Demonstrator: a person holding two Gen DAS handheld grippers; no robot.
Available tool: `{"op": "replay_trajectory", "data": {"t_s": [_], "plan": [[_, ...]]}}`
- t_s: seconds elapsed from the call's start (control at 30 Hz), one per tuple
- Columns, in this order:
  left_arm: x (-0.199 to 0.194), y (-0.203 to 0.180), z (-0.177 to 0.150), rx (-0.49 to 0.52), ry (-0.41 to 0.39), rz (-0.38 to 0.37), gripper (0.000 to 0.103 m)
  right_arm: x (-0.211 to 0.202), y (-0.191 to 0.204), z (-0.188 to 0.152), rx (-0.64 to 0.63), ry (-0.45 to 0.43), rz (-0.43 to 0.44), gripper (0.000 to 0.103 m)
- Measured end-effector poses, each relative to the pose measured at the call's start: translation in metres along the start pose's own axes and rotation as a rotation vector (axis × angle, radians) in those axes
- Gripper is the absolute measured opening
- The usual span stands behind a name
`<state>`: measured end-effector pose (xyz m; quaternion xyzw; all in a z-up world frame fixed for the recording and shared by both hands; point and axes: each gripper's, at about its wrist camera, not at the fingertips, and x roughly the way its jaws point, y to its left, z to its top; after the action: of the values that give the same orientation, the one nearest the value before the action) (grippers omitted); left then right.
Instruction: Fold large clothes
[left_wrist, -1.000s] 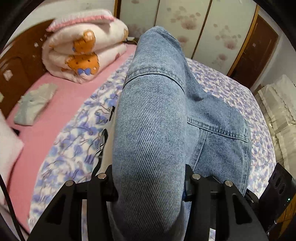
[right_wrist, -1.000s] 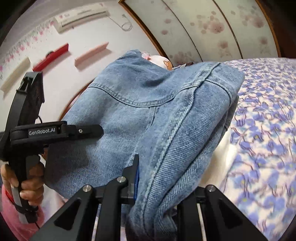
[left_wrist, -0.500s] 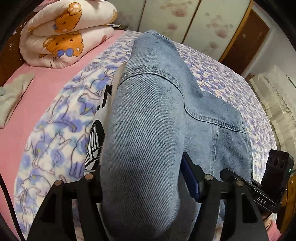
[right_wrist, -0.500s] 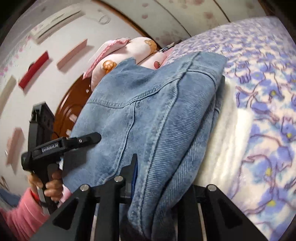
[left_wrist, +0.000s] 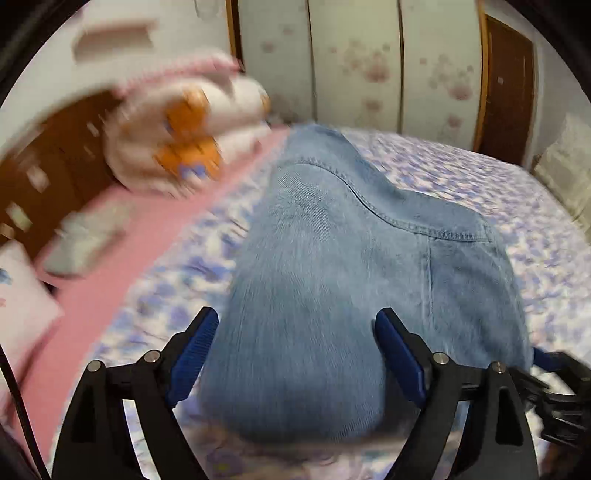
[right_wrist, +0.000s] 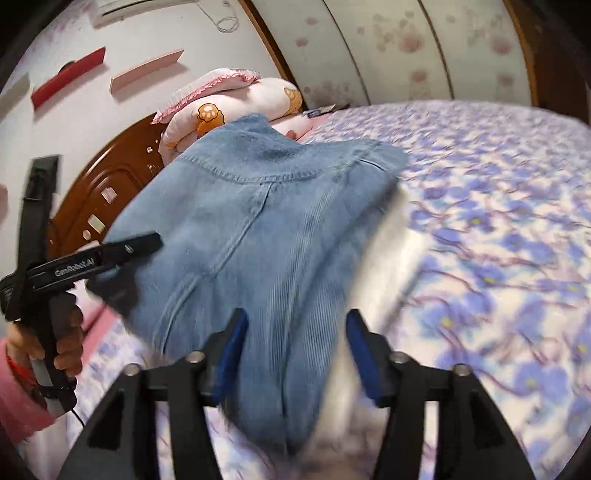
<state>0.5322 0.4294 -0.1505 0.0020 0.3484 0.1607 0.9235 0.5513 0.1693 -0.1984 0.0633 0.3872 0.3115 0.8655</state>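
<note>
My left gripper (left_wrist: 295, 332) stands wide, its jaws having just been opening; the blue pads (left_wrist: 194, 347) sit either side of the near end of the jeans (left_wrist: 332, 277), and I see a sliver of gap at each pad, so the denim lies between them without being pinched. My right gripper (right_wrist: 295, 339) has also just been opening and now stands fairly wide; the jeans' folded edge runs down between its pads (right_wrist: 360, 350), loose, with a strip of white cloth (right_wrist: 388, 266) showing just beside the denim on the right.

The jeans lie in a folded bundle on the bed (right_wrist: 498, 221), on its purple flowered cover, one seam curving across the top and a straight seam running toward me. In the right view the left gripper's black body (right_wrist: 92, 258) reaches over the left edge of the denim, and a hand (right_wrist: 62, 347) with a pink sleeve holds its handle.

Beyond the jeans, a rolled pink and white quilt (right_wrist: 229, 107) with orange bears rests against the dark wooden headboard (right_wrist: 107, 192). A pink sheet (left_wrist: 122, 266) borders the flowered cover on the left, with a small grey cloth (left_wrist: 85, 240) lying on it, though that side is blurred. Pale flowered wardrobe doors (left_wrist: 354, 66) close the far side of the room.
</note>
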Motion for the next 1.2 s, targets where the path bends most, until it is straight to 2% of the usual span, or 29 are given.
{"op": "replay_trajectory", "data": {"t_s": [0.03,0.1,0.27,0.4,0.53,0.77,0.87,0.97,1.03,1.1,1.2], "plan": [[-0.013,-0.007,-0.011,0.019,-0.022,0.035,0.087,-0.009,-0.002,-0.010,0.003,-0.013,-0.011,0.076],[-0.034,-0.019,-0.030,0.040,-0.031,0.057,0.088,-0.029,-0.007,-0.034,0.033,-0.022,-0.043,0.080],[-0.071,-0.053,-0.087,0.018,0.138,-0.004,0.088,-0.072,-0.024,-0.100,0.106,0.115,-0.163,0.081],[-0.118,-0.092,-0.131,0.033,0.247,-0.012,0.088,-0.137,-0.046,-0.160,0.213,0.191,-0.242,0.096],[-0.193,-0.143,-0.173,0.030,0.309,-0.018,0.088,-0.206,-0.064,-0.212,0.267,0.252,-0.327,0.096],[-0.334,-0.236,-0.224,0.067,0.368,-0.127,0.088,-0.353,-0.079,-0.284,0.269,0.345,-0.489,0.097],[-0.391,-0.274,-0.233,0.190,0.331,-0.115,0.088,-0.412,-0.080,-0.296,0.306,0.406,-0.490,0.097],[-0.431,-0.299,-0.227,0.266,0.311,-0.155,0.088,-0.465,-0.073,-0.291,0.314,0.385,-0.505,0.097],[-0.460,-0.313,-0.220,0.310,0.291,-0.142,0.088,-0.491,-0.065,-0.285,0.287,0.366,-0.533,0.097],[-0.476,-0.315,-0.208,0.301,0.284,-0.159,0.088,-0.517,-0.055,-0.274,0.252,0.340,-0.560,0.098],[-0.498,-0.314,-0.195,0.222,0.329,-0.209,0.089,-0.545,-0.042,-0.258,0.269,0.306,-0.541,0.098]]}}
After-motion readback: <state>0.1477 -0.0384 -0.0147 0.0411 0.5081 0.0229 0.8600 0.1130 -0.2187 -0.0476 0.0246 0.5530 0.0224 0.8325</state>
